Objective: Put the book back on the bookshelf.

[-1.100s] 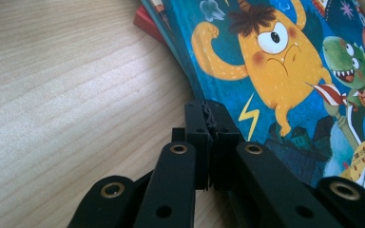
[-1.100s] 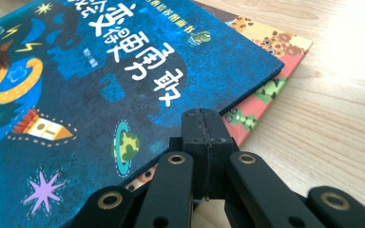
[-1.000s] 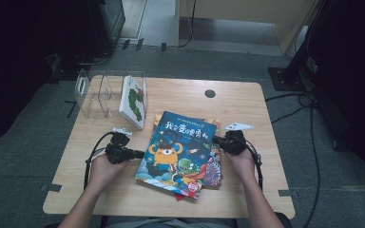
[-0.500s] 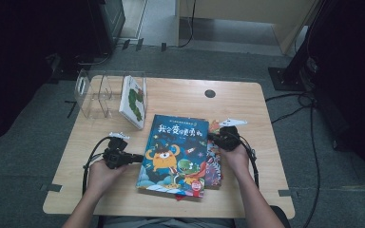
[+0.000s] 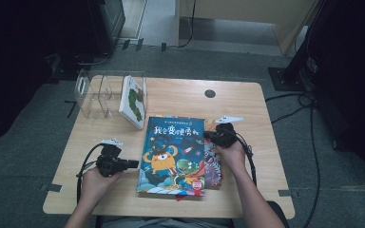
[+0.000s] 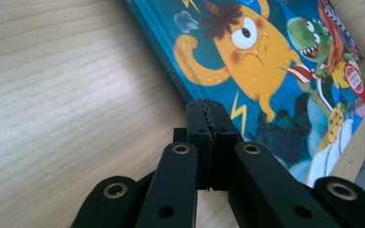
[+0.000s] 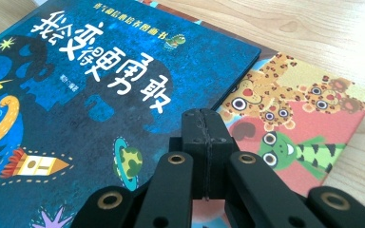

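At three o'clock of the left hand-held gripper (image 5: pixel 132 164), jaws pressed together, lies the blue book (image 5: pixel 173 154), its long axis running twelve-to-six; the right hand-held gripper (image 5: pixel 208 136), likewise closed, rests nearer.

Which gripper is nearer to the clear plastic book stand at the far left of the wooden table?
Left. The left gripper lies on the near side of the clear plastic book stand, beside the blue monster picture book. The right gripper is across that book, farther away.

The blue book (image 5: pixel 173 154) has apparently turned straighter on the stack.
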Demonstrator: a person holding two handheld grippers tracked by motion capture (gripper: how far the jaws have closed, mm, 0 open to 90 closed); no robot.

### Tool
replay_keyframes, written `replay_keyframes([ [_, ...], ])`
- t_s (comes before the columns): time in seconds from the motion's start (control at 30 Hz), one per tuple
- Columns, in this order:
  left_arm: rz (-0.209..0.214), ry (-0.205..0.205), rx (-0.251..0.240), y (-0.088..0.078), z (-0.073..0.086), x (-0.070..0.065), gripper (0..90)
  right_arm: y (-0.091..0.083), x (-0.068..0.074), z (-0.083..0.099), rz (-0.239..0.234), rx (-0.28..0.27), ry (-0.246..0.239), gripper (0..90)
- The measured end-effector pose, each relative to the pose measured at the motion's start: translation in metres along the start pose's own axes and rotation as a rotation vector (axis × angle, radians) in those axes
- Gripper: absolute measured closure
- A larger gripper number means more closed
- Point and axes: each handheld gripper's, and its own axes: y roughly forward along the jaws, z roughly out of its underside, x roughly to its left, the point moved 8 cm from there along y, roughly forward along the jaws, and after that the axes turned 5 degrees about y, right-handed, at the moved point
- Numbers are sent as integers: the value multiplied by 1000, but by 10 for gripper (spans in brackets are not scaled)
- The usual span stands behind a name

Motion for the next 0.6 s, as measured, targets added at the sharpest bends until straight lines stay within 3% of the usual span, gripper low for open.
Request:
replay_keyframes([
  [0.13, 4, 3, 21, 6, 6, -4, 900, 2, 1, -1, 0, -1, 0, 899],
  [0.6, 15, 11, 16, 13, 5, -12, 900, 3, -1, -5, 14, -8, -5, 900],
])
